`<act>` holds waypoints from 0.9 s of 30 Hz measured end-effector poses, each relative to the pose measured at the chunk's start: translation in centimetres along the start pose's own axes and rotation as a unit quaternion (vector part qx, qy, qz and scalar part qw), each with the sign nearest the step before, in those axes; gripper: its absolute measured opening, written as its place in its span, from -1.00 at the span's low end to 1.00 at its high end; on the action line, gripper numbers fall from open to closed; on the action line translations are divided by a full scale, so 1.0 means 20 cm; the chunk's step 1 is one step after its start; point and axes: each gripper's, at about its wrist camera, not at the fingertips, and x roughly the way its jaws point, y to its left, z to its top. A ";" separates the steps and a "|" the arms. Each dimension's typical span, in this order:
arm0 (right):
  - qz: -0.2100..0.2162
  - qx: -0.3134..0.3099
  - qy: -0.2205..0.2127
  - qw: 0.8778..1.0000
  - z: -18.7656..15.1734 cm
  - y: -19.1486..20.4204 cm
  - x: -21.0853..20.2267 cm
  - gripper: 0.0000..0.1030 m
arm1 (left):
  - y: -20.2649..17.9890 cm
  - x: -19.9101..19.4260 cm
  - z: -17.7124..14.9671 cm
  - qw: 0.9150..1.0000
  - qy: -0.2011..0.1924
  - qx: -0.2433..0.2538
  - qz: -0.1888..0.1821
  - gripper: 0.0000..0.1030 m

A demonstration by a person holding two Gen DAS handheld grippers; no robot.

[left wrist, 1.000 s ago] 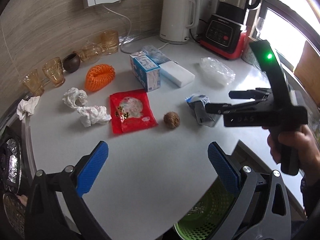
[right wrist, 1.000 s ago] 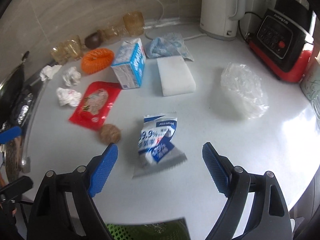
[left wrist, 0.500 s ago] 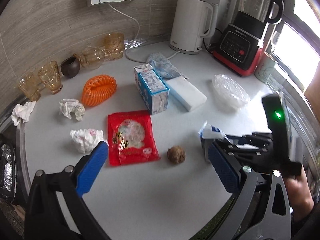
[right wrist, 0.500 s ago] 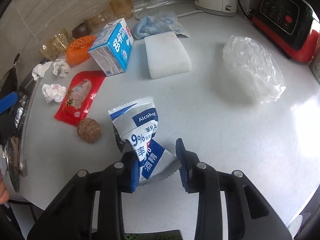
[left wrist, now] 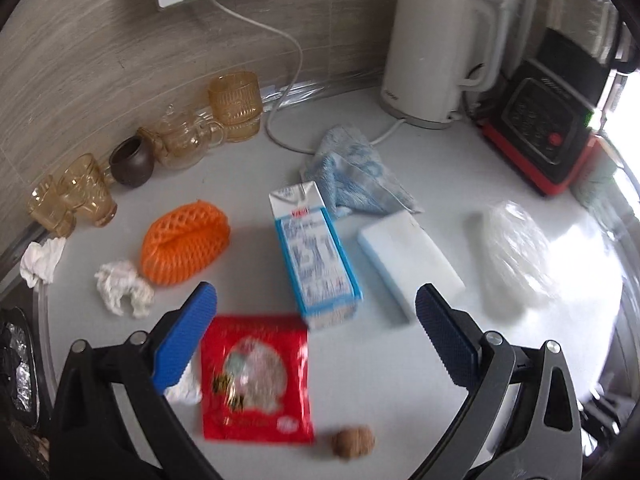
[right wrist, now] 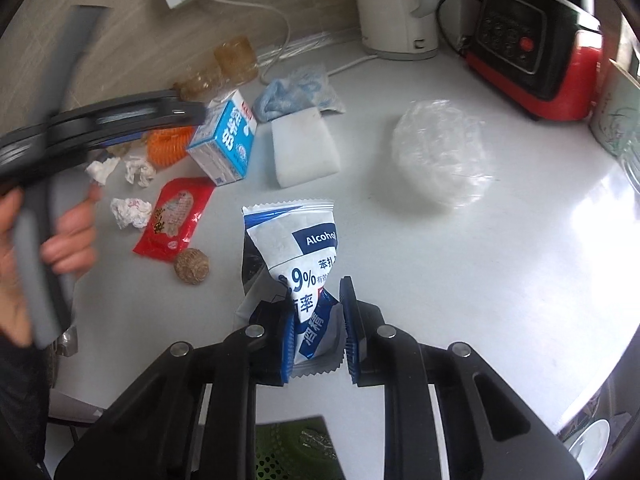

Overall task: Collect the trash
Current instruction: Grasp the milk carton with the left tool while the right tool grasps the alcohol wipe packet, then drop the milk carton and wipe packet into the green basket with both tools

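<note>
**Right gripper pinches wipe packet above the counter**

The right gripper [right wrist: 316,332] is clamped on the lower end of a blue-and-white alcohol wipe packet [right wrist: 298,246], which stands up between its blue pads, near a brown nut [right wrist: 191,266]. The left gripper [left wrist: 316,344] hangs with its jaws spread wide and nothing between them, over a red snack wrapper [left wrist: 254,376] and a blue milk carton [left wrist: 314,258]. A green basket [right wrist: 292,454] shows at the near edge.

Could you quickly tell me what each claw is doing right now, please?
Left claw: open, holding nothing, above the red packet.
Right claw: closed on the alcohol wipe packet.
</note>
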 end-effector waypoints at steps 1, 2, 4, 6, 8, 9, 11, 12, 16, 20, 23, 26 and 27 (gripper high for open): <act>0.001 0.003 -0.002 1.000 -0.01 -0.02 -0.02 -0.60 | -0.01 0.04 0.02 1.000 0.004 0.001 0.006 0.85; 0.001 0.005 -0.004 1.000 -0.01 -0.03 -0.04 -0.60 | -0.02 0.08 0.03 1.000 0.010 0.002 0.012 0.85; 0.002 0.010 -0.009 1.000 -0.02 -0.07 -0.08 -0.60 | -0.02 0.16 0.06 0.999 0.023 -0.003 0.023 0.85; 0.001 0.016 -0.010 1.000 -0.03 -0.10 -0.10 -0.60 | -0.01 0.22 0.07 0.999 0.034 -0.016 0.030 0.80; 0.001 0.020 -0.010 1.000 -0.04 -0.13 -0.12 -0.60 | 0.01 0.27 0.08 0.998 0.049 -0.037 0.029 0.50; 0.002 0.023 -0.009 1.000 -0.05 -0.14 -0.12 -0.60 | 0.01 0.30 0.08 0.997 0.058 -0.045 0.026 0.18; 0.003 0.027 -0.008 1.000 -0.06 -0.16 -0.12 -0.60 | 0.03 0.35 0.08 0.995 0.075 -0.060 0.025 -0.19; 0.003 0.028 -0.008 1.000 -0.06 -0.17 -0.12 -0.60 | 0.03 0.35 0.08 0.995 0.075 -0.065 0.027 -0.21; 0.004 0.029 -0.008 1.000 -0.08 -0.18 -0.13 -0.60 | 0.05 0.32 0.08 0.994 0.067 -0.072 0.037 -0.23; 0.005 0.030 -0.014 0.999 -0.09 -0.18 -0.16 -0.60 | 0.07 0.20 0.07 0.996 0.050 -0.071 0.023 -0.23; 0.006 0.026 -0.024 0.999 -0.11 -0.16 -0.20 -0.60 | 0.04 0.04 0.03 0.998 0.028 -0.049 0.006 -0.23; 0.012 0.023 -0.033 0.999 -0.14 -0.12 -0.25 -0.60 | 0.02 -0.14 -0.08 1.000 0.014 -0.018 -0.015 -0.23; 0.013 0.021 -0.036 0.999 -0.16 -0.11 -0.27 -0.60 | 0.01 -0.19 -0.13 1.000 0.013 -0.007 -0.023 -0.23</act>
